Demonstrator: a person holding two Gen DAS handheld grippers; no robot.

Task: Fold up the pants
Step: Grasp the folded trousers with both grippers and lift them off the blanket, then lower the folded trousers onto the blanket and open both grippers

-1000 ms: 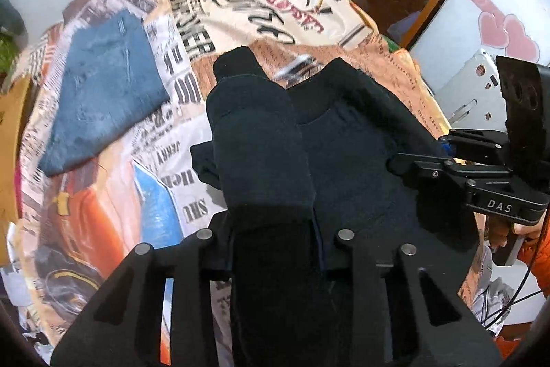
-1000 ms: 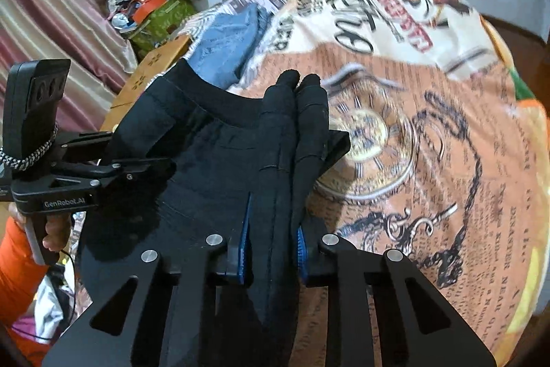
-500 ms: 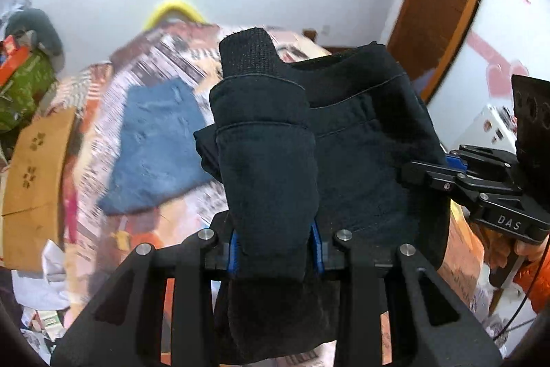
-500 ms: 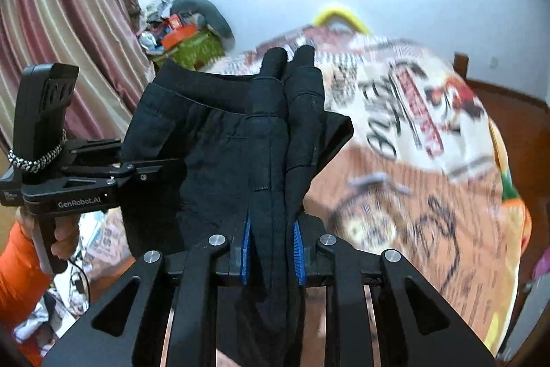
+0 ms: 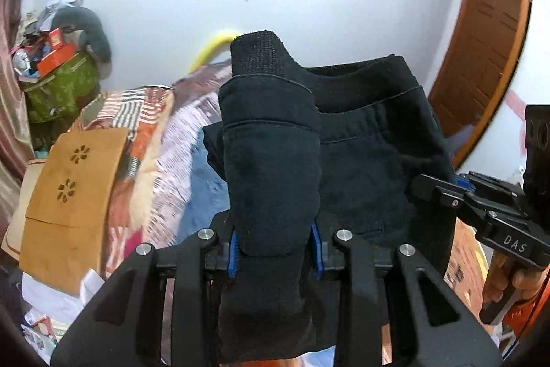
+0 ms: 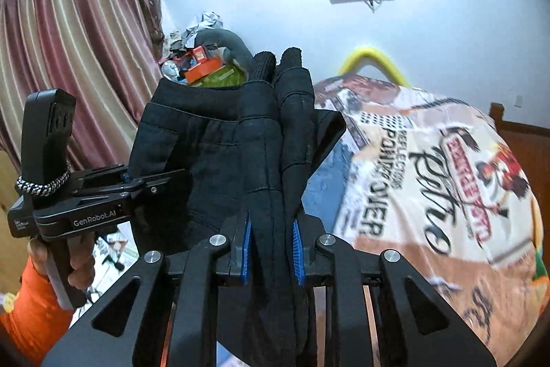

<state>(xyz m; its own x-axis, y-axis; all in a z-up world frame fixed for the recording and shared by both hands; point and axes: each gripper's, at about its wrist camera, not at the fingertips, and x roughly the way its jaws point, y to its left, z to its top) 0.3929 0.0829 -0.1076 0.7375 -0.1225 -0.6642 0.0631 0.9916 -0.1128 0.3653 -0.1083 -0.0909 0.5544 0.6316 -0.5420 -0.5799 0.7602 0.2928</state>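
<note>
Black pants (image 5: 371, 157) held aloft, left gripper (image 5: 275, 250) and right gripper (image 6: 271, 250) fingers clamped on them.

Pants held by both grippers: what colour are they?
Black pants, clearest in the right wrist view.

pants (image 5: 361, 160) block ahead | open air above | bed (image 6: 447, 195) below
</note>
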